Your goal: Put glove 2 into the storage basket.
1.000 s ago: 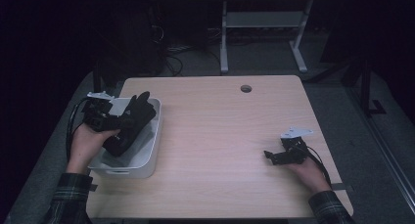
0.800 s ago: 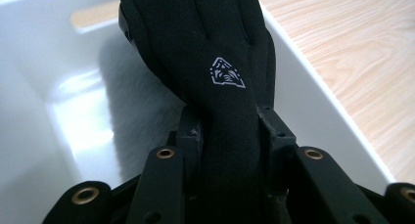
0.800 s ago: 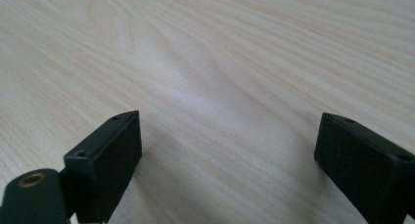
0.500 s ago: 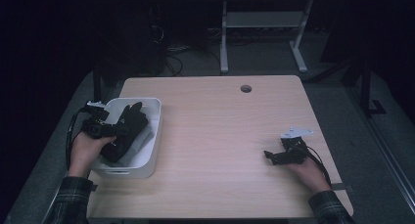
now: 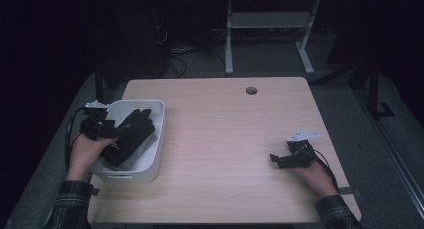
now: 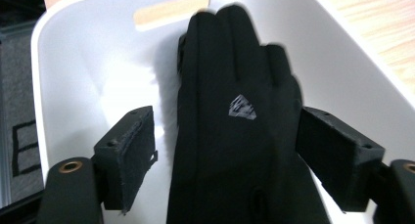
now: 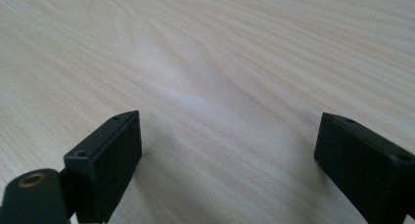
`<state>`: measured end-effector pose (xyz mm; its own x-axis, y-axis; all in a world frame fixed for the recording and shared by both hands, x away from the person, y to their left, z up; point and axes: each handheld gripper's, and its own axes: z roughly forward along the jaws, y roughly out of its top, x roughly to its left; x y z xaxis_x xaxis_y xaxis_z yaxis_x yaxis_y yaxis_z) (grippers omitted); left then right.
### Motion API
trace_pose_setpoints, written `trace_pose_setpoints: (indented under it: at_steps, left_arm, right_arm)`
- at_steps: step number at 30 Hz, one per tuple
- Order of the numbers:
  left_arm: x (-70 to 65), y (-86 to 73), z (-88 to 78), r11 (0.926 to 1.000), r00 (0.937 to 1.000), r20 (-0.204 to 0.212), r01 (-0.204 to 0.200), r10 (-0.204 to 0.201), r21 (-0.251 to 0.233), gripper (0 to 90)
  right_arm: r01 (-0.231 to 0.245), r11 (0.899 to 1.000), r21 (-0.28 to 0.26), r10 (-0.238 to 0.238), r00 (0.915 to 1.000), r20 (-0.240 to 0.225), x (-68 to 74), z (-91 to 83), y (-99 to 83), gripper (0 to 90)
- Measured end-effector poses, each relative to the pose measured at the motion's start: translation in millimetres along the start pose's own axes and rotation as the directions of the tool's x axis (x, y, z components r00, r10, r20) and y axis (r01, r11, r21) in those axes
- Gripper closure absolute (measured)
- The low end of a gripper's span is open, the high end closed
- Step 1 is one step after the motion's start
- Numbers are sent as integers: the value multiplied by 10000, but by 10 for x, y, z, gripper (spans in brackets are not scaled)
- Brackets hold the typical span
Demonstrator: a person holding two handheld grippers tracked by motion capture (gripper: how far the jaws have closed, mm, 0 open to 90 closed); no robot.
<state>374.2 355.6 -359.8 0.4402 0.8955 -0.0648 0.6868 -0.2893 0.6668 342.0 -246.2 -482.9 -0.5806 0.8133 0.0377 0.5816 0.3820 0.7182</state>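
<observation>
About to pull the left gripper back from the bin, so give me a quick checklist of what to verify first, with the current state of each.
1. Black glove inside the white bin: ok, it lies in it, fingers towards the far wall.
2. Left gripper released: ok, its jaws have just been opening; the glove lies between them, a gap shows at the left pad, contact at the right pad cannot be told.
3. Glove not snagged on a pad: cannot tell.
4. Bin fully on the table: ok, near its left edge.
5. Right gripper free: ok, open over bare wood.
</observation>
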Motion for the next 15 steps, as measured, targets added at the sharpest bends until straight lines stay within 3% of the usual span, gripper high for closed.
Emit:
trace_pose_setpoints:
  at_steps: [8,15]
  left_arm:
    - [-252,163,-33,9966,9970,605,-447,489,-695,182]
    - [-538,279,18,9912,9864,1288,-899,1022,-975,181]
  right_arm:
    - [30,10000,-7,-30,10000,-3,-2,0,0,101]
    - [18,10000,-7,-18,10000,14,-1,0,-1,101]
